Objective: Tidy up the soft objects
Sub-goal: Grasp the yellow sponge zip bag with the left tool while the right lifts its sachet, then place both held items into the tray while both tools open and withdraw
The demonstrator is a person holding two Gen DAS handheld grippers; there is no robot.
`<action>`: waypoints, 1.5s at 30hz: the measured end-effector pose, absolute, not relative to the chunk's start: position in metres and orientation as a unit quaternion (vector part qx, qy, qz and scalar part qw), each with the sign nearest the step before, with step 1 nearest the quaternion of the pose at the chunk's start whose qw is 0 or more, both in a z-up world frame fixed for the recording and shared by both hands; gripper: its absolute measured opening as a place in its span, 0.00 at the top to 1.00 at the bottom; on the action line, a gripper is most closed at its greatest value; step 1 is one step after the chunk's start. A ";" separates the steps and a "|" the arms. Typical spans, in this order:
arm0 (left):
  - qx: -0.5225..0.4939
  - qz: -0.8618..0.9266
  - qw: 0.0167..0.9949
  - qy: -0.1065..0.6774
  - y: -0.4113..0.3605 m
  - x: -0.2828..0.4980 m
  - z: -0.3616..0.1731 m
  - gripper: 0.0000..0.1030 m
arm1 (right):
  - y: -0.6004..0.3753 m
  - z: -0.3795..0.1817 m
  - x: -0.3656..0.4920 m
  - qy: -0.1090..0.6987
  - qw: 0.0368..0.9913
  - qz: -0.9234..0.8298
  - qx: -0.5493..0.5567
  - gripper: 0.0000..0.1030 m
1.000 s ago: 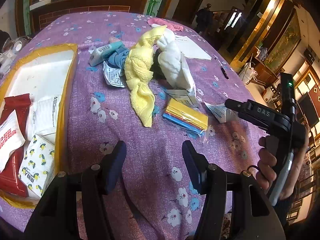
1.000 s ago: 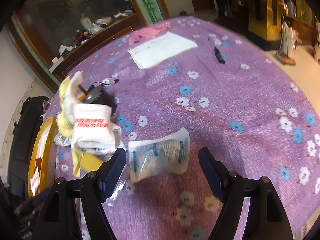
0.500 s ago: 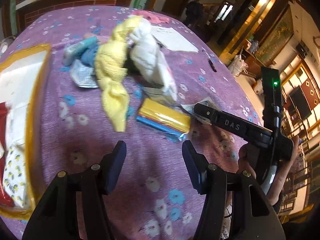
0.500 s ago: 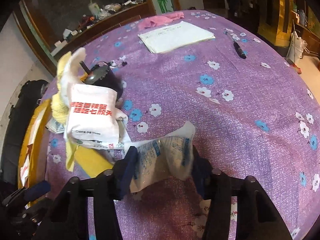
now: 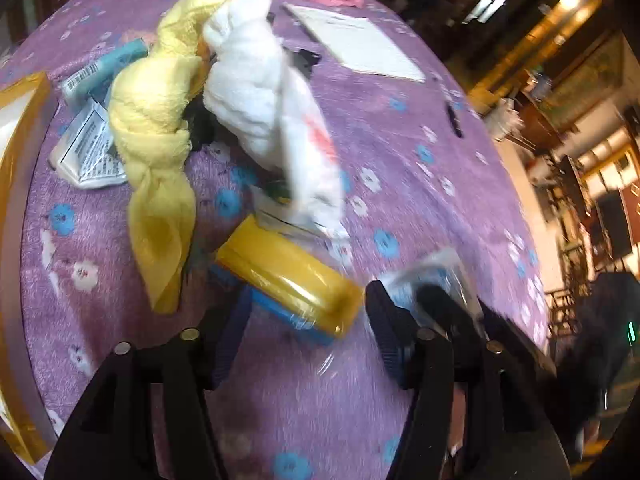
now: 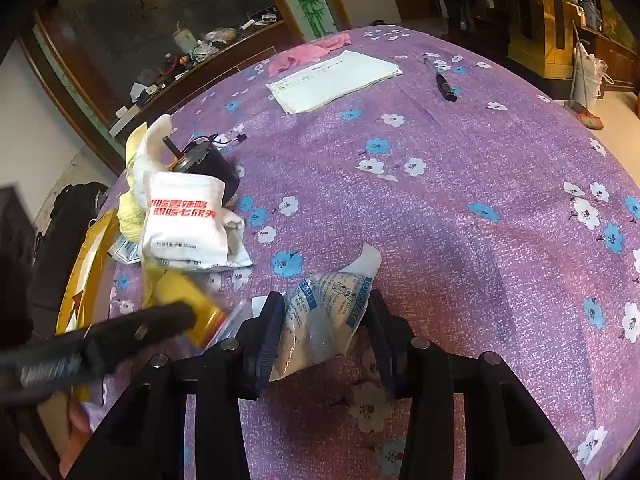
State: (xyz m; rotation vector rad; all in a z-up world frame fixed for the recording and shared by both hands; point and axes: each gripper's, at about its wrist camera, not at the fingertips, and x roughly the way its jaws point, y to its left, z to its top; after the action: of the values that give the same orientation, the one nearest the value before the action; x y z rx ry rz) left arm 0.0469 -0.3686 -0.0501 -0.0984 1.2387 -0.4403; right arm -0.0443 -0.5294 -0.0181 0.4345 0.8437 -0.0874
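Right tool (image 6: 326,334): had just been closing, clamped on limp, crinkly sachet (image 6: 324,320); mid-body grip judged secure.
Left tool (image 5: 304,332): jaws had just been widening around yellow pack (image 5: 288,276), judged light and slippery.

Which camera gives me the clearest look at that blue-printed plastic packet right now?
The right wrist view: the blue-printed packet sits sharp between the right gripper pads, which have just been closing and now pinch it. The left wrist view shows it only as a motion-blurred patch behind the left gripper's right finger.

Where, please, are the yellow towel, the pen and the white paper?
yellow towel (image 5: 150,112): left wrist view, its knotted middle.
pen (image 6: 440,79): right wrist view, its barrel.
white paper (image 6: 334,80): right wrist view, sheet's centre.
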 end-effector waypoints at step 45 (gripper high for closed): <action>-0.175 -0.220 0.875 0.393 -0.135 -0.031 0.023 0.60 | -0.382 0.022 -0.041 0.362 0.914 0.134 0.126 0.61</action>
State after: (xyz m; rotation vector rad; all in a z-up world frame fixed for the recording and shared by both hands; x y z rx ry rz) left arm -0.0315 -0.1354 0.0234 -0.3663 0.8202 -0.4600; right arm -0.0408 -0.3824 0.0224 0.2588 0.7450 0.2759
